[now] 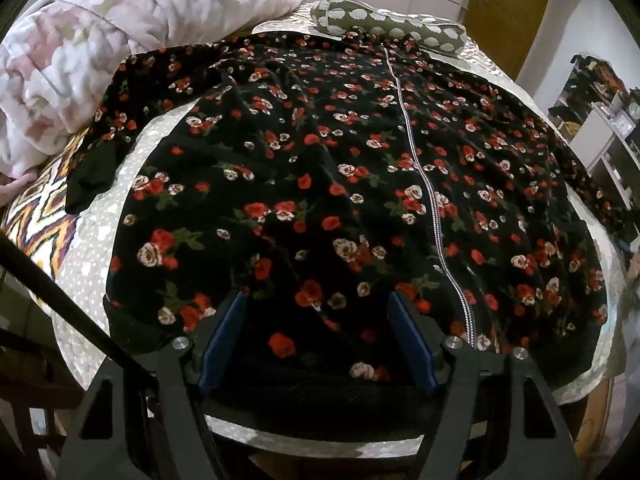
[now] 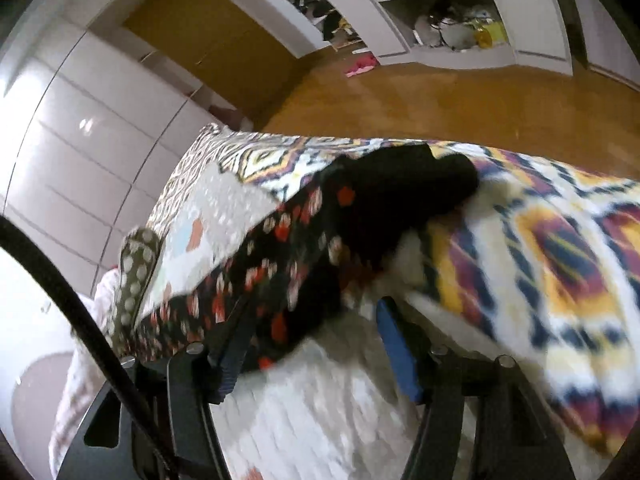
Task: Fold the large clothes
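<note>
While the floral jacket (image 1: 320,184) lay spread zipper-up across the bed (image 1: 92,264), the left gripper (image 1: 316,344) hovered released over its hem. The right gripper (image 2: 316,344), also released, neared a sleeve (image 2: 360,216). Soft, floppy fleece probably grips best at hem and cuff.

I'm working in a home bedroom. A bed (image 1: 92,264) with a dotted cover carries a rumpled pink quilt (image 1: 120,40) at its far left corner and a polka-dot pillow (image 1: 384,26) along the far edge. Cluttered white shelves (image 2: 452,12), wood floor (image 2: 460,116), glossy wardrobe doors (image 2: 80,132).
</note>
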### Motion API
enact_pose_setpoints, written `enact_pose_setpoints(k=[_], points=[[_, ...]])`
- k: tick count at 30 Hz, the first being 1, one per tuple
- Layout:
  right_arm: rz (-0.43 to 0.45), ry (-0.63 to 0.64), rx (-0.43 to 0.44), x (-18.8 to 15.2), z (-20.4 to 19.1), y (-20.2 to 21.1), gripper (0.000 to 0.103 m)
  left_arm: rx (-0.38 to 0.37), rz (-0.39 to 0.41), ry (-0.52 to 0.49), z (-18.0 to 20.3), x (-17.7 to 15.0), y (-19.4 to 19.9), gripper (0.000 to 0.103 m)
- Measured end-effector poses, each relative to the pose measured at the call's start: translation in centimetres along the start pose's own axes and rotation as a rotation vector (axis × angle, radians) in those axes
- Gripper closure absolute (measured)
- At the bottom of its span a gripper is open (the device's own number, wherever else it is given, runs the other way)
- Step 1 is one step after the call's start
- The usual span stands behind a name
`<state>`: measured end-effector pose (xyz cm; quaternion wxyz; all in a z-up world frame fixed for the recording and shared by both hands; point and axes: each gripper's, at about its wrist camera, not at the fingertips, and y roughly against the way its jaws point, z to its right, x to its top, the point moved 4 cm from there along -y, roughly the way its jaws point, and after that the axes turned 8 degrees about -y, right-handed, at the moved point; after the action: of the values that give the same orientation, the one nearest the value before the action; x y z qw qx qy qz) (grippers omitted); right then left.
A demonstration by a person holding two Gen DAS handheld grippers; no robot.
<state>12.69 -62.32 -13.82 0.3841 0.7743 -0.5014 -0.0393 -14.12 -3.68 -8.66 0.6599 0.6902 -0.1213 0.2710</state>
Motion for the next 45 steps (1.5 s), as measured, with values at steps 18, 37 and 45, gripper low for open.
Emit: enact_pose_setpoints(k=[18, 37, 45], points=[[0.007, 0.548, 0.037, -8.5, -26.2, 1.7, 0.095, 0.054, 0.225, 0.201, -11.5, 0.0, 5.9, 0.031], [-0.280, 1.424, 0.036, -58.6, -44.8, -11.8, 0.080, 0.133, 0.228, 0.496, -26.1, -8.3, 4.8, 0.031], [-0.277, 1.701, 0.229, -66.6, -45.9, -7.1, 0.071, 0.124, 0.223, 0.480, -25.1, -7.8, 4.4, 0.031]])
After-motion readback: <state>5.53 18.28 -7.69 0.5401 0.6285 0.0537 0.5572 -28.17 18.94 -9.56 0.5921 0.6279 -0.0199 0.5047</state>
